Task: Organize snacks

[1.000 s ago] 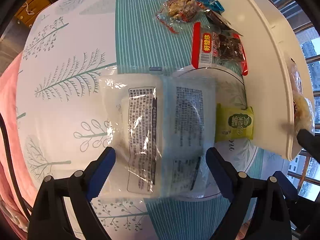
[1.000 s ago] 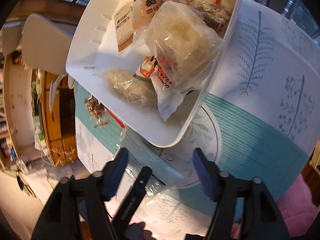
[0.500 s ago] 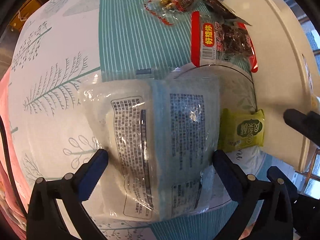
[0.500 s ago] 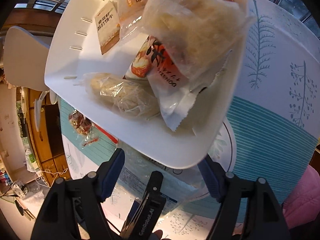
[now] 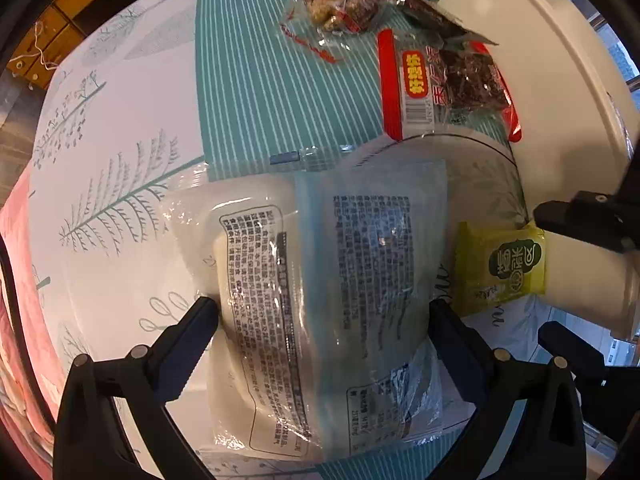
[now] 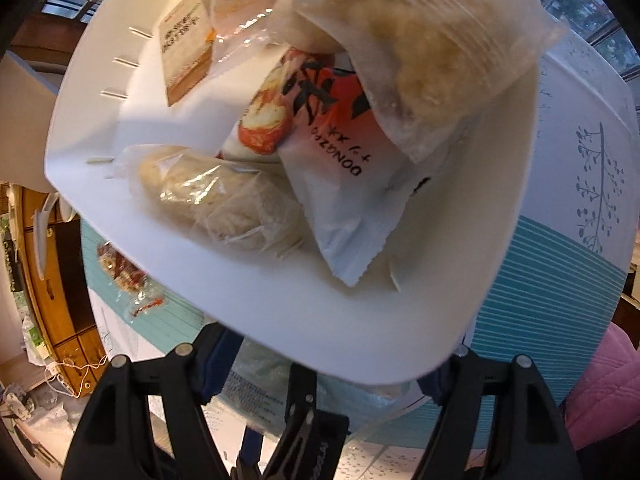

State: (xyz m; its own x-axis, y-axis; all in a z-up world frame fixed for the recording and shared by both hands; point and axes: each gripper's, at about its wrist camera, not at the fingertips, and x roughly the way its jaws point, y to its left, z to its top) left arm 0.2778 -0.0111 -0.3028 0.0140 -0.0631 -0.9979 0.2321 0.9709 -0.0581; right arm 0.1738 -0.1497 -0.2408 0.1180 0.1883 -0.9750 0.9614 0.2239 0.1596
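Snack in hand's reach: large clear-and-pale-blue plastic packet with printed text – flat on the table, directly below the left gripper, long axis running near to far.
Left tongs: just opened, spread wide – fingertips at either long edge of the packet, not yet pressing.
Right tongs: right gripper apart around the near rim of the white plastic basket; grip on it cannot be told.
Nearer hand: left.
Surface: tree-print tablecloth with teal striped band.
Room: wooden cabinet far left.
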